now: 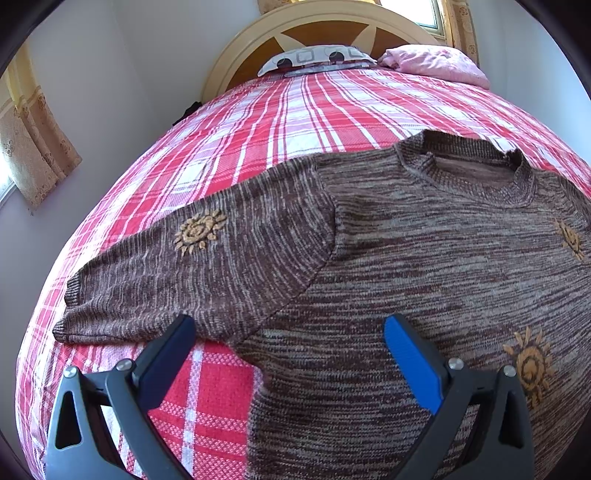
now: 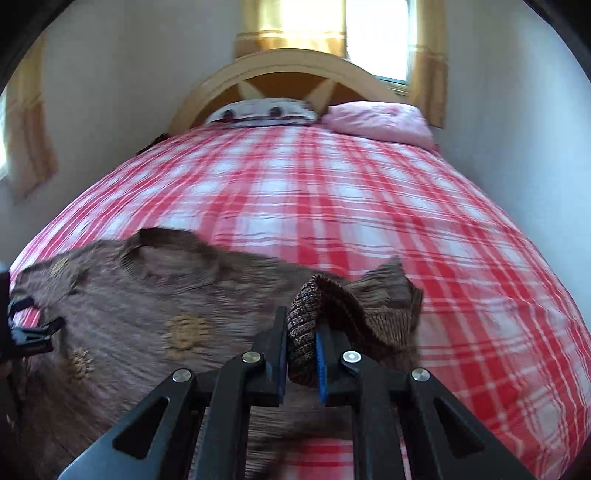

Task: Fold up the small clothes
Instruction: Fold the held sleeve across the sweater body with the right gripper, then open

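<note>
A brown knit sweater (image 1: 424,258) with gold sun motifs lies flat, front up, on the red plaid bed (image 1: 258,122). Its left sleeve (image 1: 192,266) stretches out to the left. My left gripper (image 1: 290,328) is open and hovers just above the sleeve's armpit area, holding nothing. In the right wrist view the sweater (image 2: 147,295) lies to the left. My right gripper (image 2: 301,332) is shut on the cuff (image 2: 304,317) of the right sleeve and lifts it off the bed, the sleeve (image 2: 384,306) bunched behind it. The left gripper shows at the left edge (image 2: 29,332).
A patterned pillow (image 1: 317,57) and a pink pillow (image 1: 436,64) lie at the wooden headboard (image 1: 295,26). Walls stand close on both sides of the bed. Curtained windows are at the left (image 1: 29,147) and behind the headboard (image 2: 376,33).
</note>
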Demonstrator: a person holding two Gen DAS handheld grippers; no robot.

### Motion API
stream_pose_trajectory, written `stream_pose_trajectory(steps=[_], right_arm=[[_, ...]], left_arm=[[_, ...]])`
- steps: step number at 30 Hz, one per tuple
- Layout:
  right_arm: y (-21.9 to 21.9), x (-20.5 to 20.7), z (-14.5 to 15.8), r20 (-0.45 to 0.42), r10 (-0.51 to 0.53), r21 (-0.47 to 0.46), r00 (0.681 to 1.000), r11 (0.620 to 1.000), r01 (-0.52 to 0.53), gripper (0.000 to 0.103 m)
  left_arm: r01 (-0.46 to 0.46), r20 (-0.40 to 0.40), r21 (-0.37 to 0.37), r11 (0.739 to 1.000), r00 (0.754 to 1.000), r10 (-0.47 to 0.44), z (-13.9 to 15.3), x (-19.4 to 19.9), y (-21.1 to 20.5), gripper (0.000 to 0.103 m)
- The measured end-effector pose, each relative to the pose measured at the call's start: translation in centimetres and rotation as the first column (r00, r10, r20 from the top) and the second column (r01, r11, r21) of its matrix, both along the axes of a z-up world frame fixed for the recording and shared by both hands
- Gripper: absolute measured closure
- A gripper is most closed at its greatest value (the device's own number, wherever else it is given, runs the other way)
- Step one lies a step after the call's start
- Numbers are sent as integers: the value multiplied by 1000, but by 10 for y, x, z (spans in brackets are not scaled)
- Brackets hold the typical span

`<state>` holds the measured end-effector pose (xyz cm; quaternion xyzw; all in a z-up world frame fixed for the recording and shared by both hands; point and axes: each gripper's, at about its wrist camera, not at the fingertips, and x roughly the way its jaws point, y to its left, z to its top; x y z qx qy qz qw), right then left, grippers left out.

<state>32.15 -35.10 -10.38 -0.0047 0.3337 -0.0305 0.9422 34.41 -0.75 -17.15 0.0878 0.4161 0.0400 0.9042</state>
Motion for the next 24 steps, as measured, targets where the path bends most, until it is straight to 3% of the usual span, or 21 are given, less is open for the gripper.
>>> stream_pose_trajectory(steps=[5, 6, 7, 8, 9, 14, 18, 24], right_arm=[[60, 16, -38, -112, 151, 24, 982, 989, -149, 91], [66, 17, -46, -134, 171, 29, 976, 985, -169, 86], [70, 16, -50, -145, 183, 27, 972, 983, -181, 78], [72, 11, -54, -155, 207, 31, 966, 978, -204, 51], [71, 7, -54, -153, 220, 41, 963, 975, -216, 30], [36, -36, -37, -69, 190, 101, 979, 978, -183, 29], [-7, -66, -30, -20, 70, 127, 997, 990, -67, 29], [-43, -87, -45, 2, -83, 119, 997, 990, 82, 29]], left_arm=[[6, -2, -9, 1000, 1000, -6, 0, 0, 1, 0], [10, -2, -12, 1000, 1000, -10, 0, -1, 1, 0], [15, -2, -16, 1000, 1000, -15, 1, -2, 0, 0], [22, 0, -22, 1000, 1000, -22, 2, -2, 0, 0], [28, 3, -28, 999, 1000, -28, 4, -4, 0, 0], [75, 50, -88, 993, 996, -71, 26, -19, -14, 0], [211, 73, -108, 971, 976, -204, 46, -30, -64, 0], [437, 61, -92, 895, 899, -433, 59, -39, -162, 8]])
